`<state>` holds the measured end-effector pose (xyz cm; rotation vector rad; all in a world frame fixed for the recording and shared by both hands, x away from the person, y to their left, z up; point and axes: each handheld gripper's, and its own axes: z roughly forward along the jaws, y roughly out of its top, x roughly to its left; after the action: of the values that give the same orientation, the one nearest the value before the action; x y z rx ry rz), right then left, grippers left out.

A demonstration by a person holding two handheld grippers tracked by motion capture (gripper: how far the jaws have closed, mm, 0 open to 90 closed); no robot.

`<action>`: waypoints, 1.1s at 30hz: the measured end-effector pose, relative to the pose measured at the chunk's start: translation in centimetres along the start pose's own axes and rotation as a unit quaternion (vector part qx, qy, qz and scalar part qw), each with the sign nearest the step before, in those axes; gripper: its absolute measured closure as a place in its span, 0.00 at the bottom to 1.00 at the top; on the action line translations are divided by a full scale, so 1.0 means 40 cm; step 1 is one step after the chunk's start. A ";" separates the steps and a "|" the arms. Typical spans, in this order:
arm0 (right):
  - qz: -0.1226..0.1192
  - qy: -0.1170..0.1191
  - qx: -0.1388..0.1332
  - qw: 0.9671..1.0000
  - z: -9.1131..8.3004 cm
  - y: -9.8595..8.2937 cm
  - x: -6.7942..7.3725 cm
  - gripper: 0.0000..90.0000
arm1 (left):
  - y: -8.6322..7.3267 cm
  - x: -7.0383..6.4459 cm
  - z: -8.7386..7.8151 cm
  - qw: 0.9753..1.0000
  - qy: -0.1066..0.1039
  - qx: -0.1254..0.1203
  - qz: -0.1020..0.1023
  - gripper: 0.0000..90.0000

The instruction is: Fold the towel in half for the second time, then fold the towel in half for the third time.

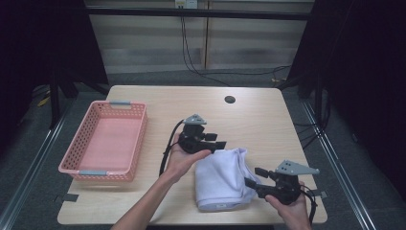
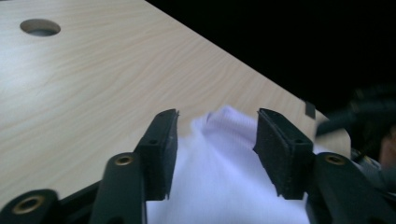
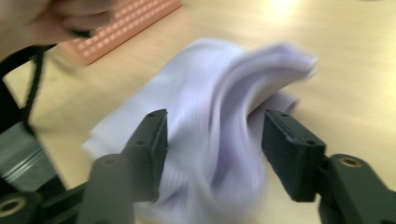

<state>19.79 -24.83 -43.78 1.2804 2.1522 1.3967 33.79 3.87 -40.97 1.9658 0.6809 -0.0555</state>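
Both grippers at the white cloth, jaws wide.
Your left gripper (image 2: 217,128) straddles the white cloth (image 1: 221,178)'s far corner; your right gripper (image 3: 214,140) brackets its near fold, gripping nothing.

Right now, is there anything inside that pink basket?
The pink basket looks empty: its bare pink floor shows in the high view. Its near wall hides a thin strip of that floor.

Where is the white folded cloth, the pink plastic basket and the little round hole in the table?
white folded cloth (image 1: 218,179), high view, middle of its top.
pink plastic basket (image 1: 137,136), high view, right wall.
round hole (image 1: 230,99), high view, its centre.
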 end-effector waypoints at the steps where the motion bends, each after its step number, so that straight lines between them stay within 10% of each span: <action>1: 0.003 -0.003 -0.003 1.000 0.000 0.013 -0.011 0.42 | -0.019 -0.008 -0.017 1.000 0.004 0.010 0.010 0.61; 11: -0.024 0.000 0.048 0.999 0.176 0.095 -0.136 0.53 | -0.230 -0.098 -0.039 0.994 -0.071 0.077 0.041 0.61; 14: -0.029 0.008 0.074 0.997 0.239 0.095 -0.157 0.50 | -0.262 -0.115 0.001 0.989 -0.062 0.123 0.058 0.63; 19: -0.038 0.011 0.107 0.993 0.296 0.082 -0.169 0.39 | -0.275 -0.106 0.006 0.987 -0.037 0.131 0.086 0.69; 27: -0.034 0.026 0.152 0.987 0.295 0.058 -0.165 0.35 | -0.286 -0.075 -0.041 0.990 -0.011 0.124 0.070 0.69; 33: -0.038 0.057 0.141 0.988 0.290 0.062 -0.173 0.31 | -0.303 -0.072 -0.111 0.994 -0.015 0.101 0.045 0.44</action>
<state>32.39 -23.02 -49.01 1.2213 2.5198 1.1937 24.41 10.31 -47.72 2.1823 0.5855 -0.1025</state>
